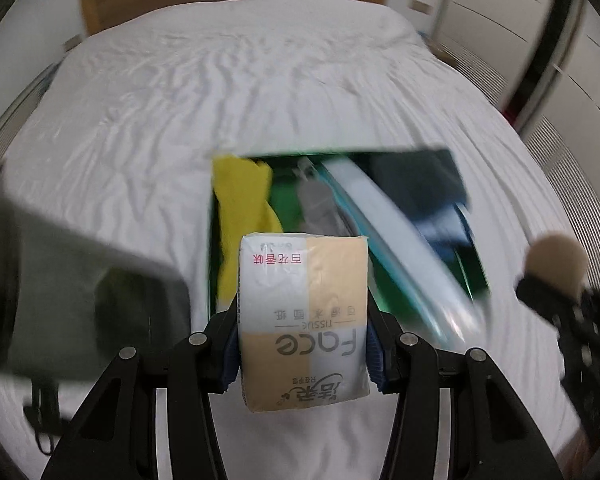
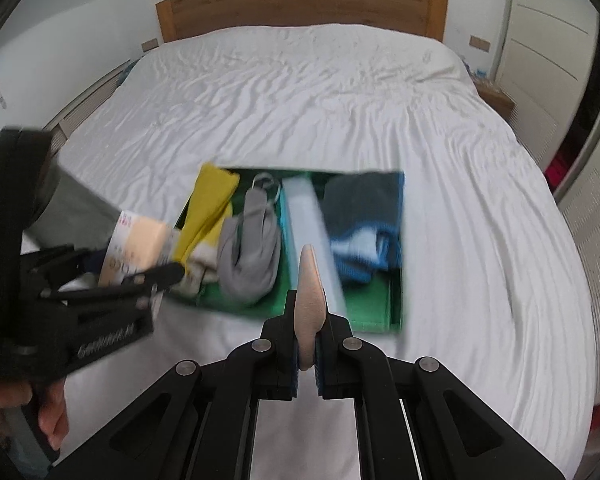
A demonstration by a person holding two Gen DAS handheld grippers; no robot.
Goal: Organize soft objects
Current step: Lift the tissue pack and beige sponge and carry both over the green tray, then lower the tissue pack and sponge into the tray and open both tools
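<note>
The left gripper (image 1: 303,354) is pinching a tissue pack (image 1: 303,312) and the right gripper (image 2: 308,354) a beige pad (image 2: 310,300), above the green box (image 2: 372,312) on the bed (image 2: 300,100).

The right gripper (image 2: 309,354) pinches a beige puff (image 2: 310,300) above the green box (image 2: 374,312) on the bed (image 2: 300,100).

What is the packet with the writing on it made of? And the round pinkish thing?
The tissue packet looks like soft paper tissues in shiny plastic wrap: it glints and crinkles. The pad looks like matte foam sponge, with no shine, though blur leaves that unsure.
</note>
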